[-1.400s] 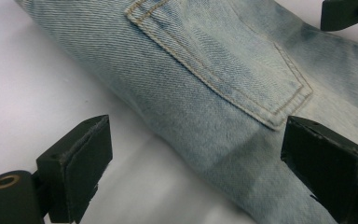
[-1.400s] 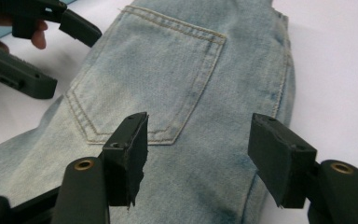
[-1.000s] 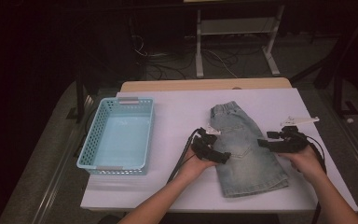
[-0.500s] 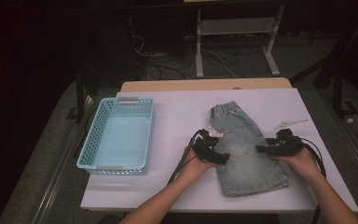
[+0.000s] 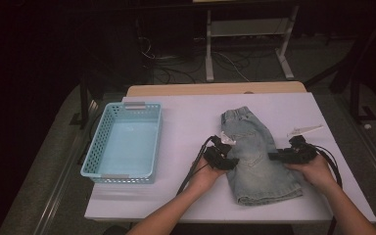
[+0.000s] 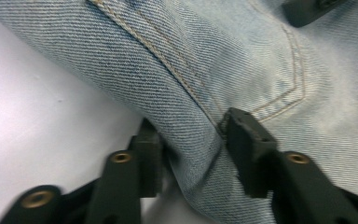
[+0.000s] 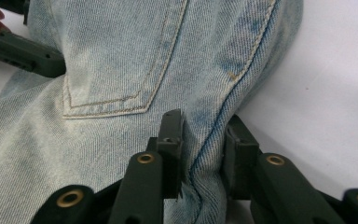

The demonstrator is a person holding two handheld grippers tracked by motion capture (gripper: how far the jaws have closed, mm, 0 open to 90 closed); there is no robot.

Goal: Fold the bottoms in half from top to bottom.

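Note:
Light blue denim shorts (image 5: pixel 254 152) lie folded on the white table (image 5: pixel 191 122), waistband at the far end. My left gripper (image 5: pixel 231 160) is at the shorts' left edge. In the left gripper view its jaws (image 6: pixel 191 140) are shut on the folded edge of the denim (image 6: pixel 242 56), beside a seam. My right gripper (image 5: pixel 272 156) is at the right edge. In the right gripper view it (image 7: pixel 203 140) pinches the side seam, just right of the back pocket (image 7: pixel 116 70). The left gripper (image 7: pixel 25 51) shows across the fabric.
An empty light blue plastic basket (image 5: pixel 120 175) stands at the left of the table. A thin white strip (image 5: pixel 304 129) lies on the table just beyond my right gripper. Cables trail from both grippers toward the table's front edge.
My right gripper has edged slightly left and nearer to the person, settling on the shorts' right edge. The left gripper and the shorts have hardly moved.

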